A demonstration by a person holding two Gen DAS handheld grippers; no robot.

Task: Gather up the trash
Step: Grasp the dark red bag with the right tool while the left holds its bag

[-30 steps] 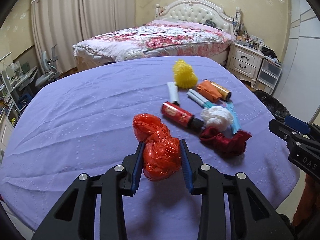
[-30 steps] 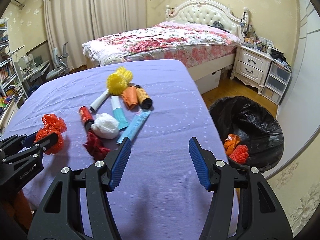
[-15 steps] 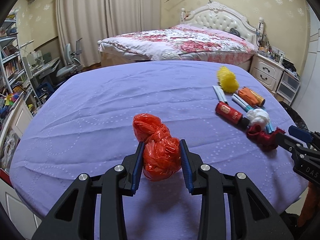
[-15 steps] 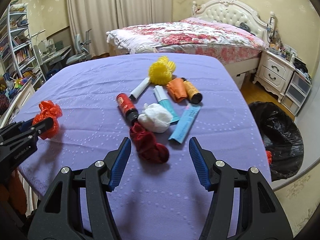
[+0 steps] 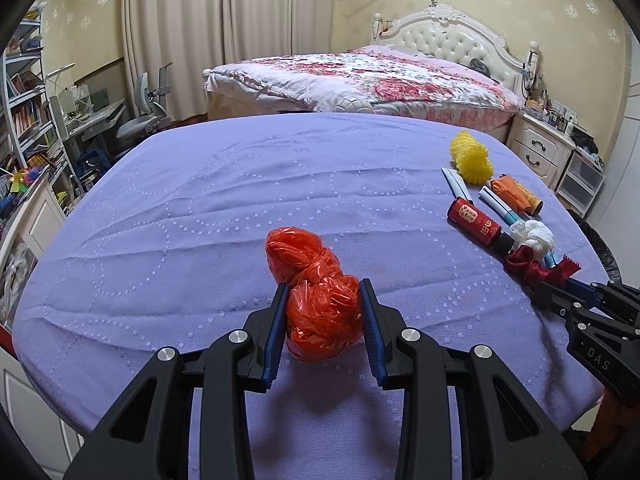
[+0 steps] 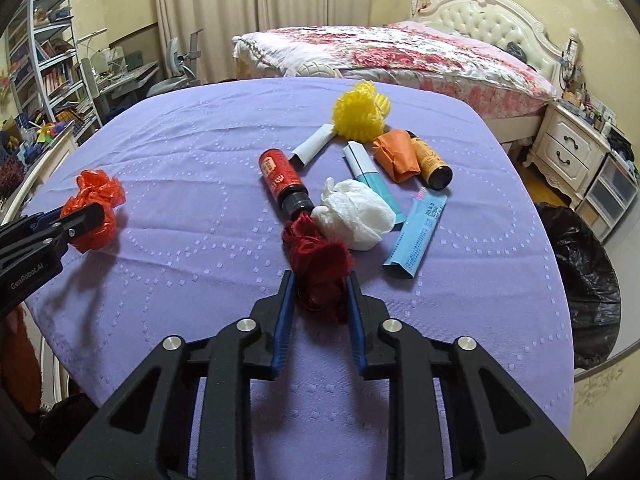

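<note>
My left gripper (image 5: 323,304) is shut on a crumpled orange plastic bag (image 5: 316,300), low over the purple table (image 5: 200,208); it also shows in the right wrist view (image 6: 94,212). My right gripper (image 6: 320,288) is closed around a dark red cloth wad (image 6: 318,260), which also shows in the left wrist view (image 5: 532,266). Beyond it lie a white tissue ball (image 6: 356,216), a red bottle (image 6: 282,178), a blue packet (image 6: 418,230), a teal tube (image 6: 370,172), an orange wrapper (image 6: 396,154), a brown bottle (image 6: 432,162), a white tube (image 6: 312,146) and a yellow mesh ball (image 6: 360,110).
A black-lined trash bin (image 6: 576,280) stands on the floor right of the table. A bed (image 6: 400,56) is behind the table, a nightstand (image 6: 568,148) at its right. Shelves and a desk (image 6: 48,80) fill the left side.
My right gripper has moved forward onto the dark red cloth wad and closed on it. My left gripper still holds the orange bag and has swung its view left.
</note>
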